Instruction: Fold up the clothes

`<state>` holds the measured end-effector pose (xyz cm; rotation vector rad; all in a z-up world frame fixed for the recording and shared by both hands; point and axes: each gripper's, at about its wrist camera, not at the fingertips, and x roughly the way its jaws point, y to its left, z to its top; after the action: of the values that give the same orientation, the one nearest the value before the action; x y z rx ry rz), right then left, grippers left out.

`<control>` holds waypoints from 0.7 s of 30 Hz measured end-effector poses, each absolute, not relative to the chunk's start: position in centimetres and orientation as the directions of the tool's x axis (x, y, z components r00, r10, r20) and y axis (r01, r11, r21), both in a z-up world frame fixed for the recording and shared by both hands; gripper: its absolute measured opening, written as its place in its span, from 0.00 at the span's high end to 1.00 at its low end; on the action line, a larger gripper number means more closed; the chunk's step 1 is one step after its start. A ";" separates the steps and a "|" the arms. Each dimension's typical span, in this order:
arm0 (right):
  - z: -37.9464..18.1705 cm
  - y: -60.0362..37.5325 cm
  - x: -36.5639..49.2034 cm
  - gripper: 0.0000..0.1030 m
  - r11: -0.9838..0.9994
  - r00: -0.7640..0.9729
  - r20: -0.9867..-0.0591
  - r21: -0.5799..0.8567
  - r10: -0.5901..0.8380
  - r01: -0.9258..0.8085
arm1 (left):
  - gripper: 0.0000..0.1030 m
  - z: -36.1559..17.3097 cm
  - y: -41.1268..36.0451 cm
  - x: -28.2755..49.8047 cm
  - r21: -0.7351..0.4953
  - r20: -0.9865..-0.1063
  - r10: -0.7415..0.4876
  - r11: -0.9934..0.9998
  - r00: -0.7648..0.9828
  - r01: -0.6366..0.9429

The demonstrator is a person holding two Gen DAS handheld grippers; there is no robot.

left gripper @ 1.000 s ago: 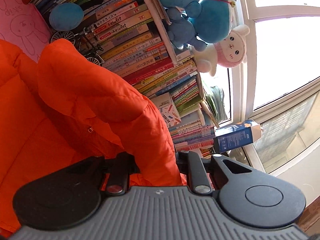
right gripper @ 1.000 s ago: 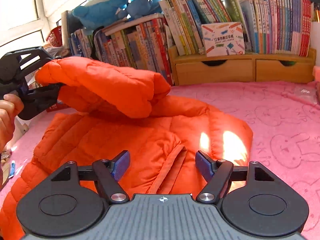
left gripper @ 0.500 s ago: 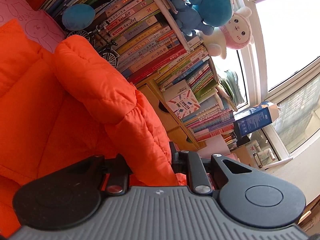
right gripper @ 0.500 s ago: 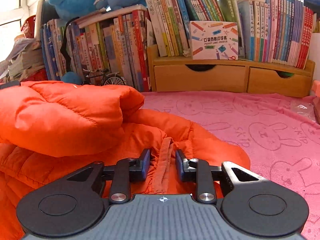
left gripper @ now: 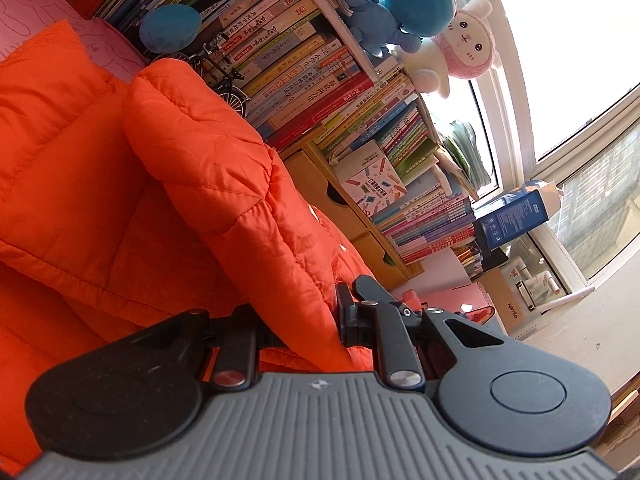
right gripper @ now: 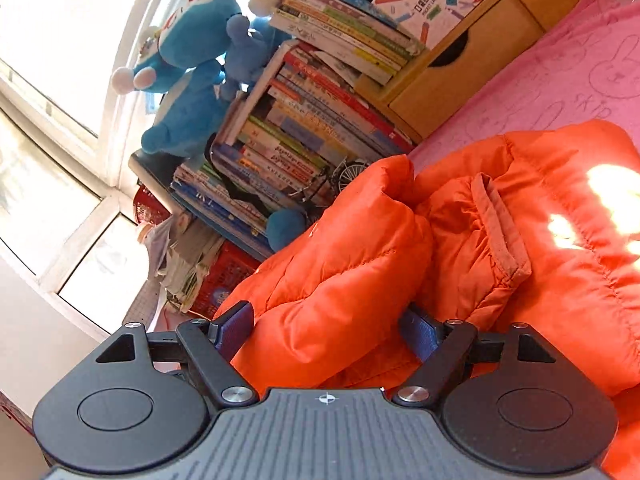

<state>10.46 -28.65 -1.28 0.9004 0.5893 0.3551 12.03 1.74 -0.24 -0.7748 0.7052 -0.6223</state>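
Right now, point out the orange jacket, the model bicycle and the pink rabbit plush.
orange jacket (left gripper: pixel 208 168): left wrist view, on the raised quilted sleeve.
model bicycle (left gripper: pixel 230 92): left wrist view, on its wheel and frame beside the books.
pink rabbit plush (left gripper: pixel 470 54): left wrist view, on its face.

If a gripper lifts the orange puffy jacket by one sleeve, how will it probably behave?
The orange jacket likely droops and bends, since its quilted sleeve already folds softly. It probably feels light, being puffy. The smooth shell may slip from the left gripper.
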 end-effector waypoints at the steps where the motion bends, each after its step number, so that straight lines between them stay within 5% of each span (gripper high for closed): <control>1: -1.1 -28.5 10.6 0.64 0.588 0.792 -0.336 0.808 0.510 -0.036 | 0.82 -0.1 1.5 11.8 -0.772 -0.342 -0.712 0.585 0.614 0.249; 3: -0.7 -28.2 10.5 0.79 0.630 0.801 -0.360 0.777 0.478 -0.027 | 0.82 -0.2 1.2 11.3 -0.747 -0.357 -0.705 0.609 0.612 0.266; 7: 0.0 -27.7 9.1 0.88 0.733 0.820 -0.397 0.680 0.412 -0.039 | 0.82 -0.3 1.0 9.8 -0.728 -0.365 -0.717 0.618 0.594 0.298; 15: 0.1 -26.9 7.0 0.89 0.855 0.836 -0.439 0.514 0.330 -0.067 | 0.81 4.5 3.8 4.4 -0.493 -0.297 -0.496 0.811 0.816 0.314; 21: 0.2 -26.2 5.5 0.89 0.924 0.848 -0.460 0.373 0.263 -0.084 | 0.76 7.9 0.6 4.4 -0.135 -0.133 -0.286 0.954 0.949 0.268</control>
<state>5.51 -26.25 0.23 0.3506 0.5292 0.1868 4.44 0.64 7.92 -0.1165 0.1521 -0.2824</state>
